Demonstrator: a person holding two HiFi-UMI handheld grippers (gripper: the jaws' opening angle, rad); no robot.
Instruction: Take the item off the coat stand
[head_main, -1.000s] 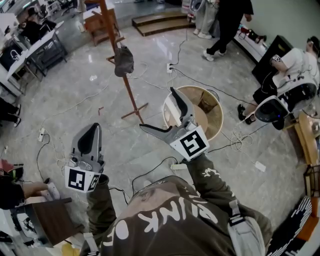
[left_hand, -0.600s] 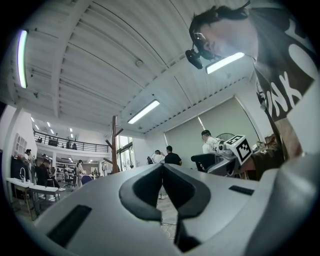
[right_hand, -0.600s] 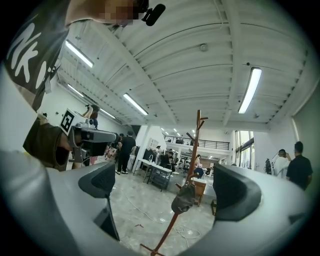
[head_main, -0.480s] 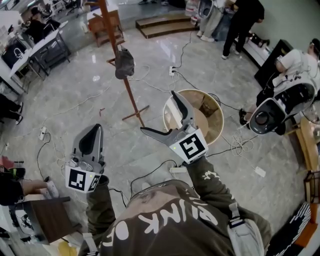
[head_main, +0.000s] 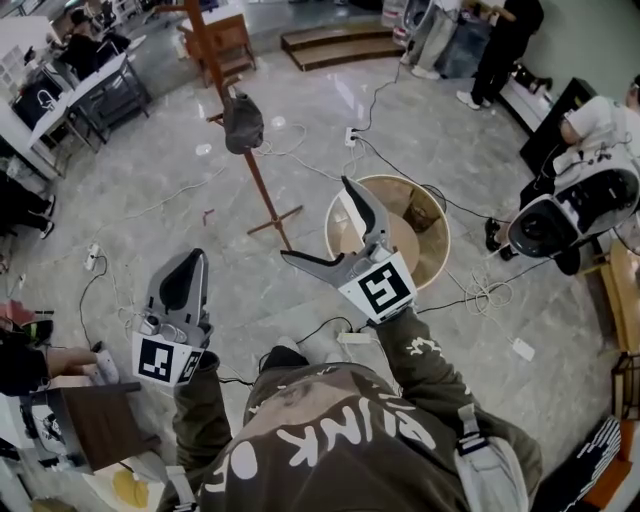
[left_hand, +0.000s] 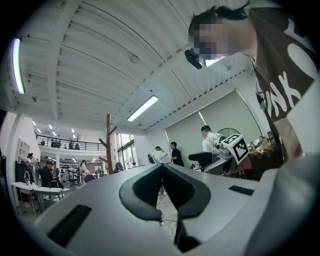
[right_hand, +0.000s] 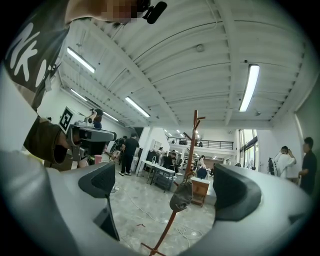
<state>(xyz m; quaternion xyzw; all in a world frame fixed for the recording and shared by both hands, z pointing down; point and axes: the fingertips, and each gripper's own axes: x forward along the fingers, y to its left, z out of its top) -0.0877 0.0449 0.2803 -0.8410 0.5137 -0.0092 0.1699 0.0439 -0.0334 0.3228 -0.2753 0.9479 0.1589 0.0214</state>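
Right gripper view: the dark grey soft cap hangs on the reddish-brown wooden coat stand. It is framed between the jaws of the right tool but well apart from them. The jaws are spread wide, with nothing between them except distant floor and the stand.

Left gripper view: the left tool has its jaws together at the tips and holds nothing. The stand is only a thin post far behind.

Head view, change over the last second:
- Both tools sit at almost the same spot in frame as before, the right one spread and the left one closed.
- The room has swung slightly round them, and cap and stand have drifted a little to the left.
- The cap looks no nearer.
- A pale shoe now shows more plainly on the grey marble floor below the tools (I read this as a step under way, not certain).
- The round tan basket lies beyond the right tool, as before.

Meaning for the task:
- This is the approach phase only. The cap is untouched on its peg, across a floor strewn with cables.
- The right tool, already open and aimed, looks like the one meant to grasp.
- Next need: close the distance, bring the jaws round the soft crown, then lift up and off the peg.
- A sideways pull might tip the slim stand.
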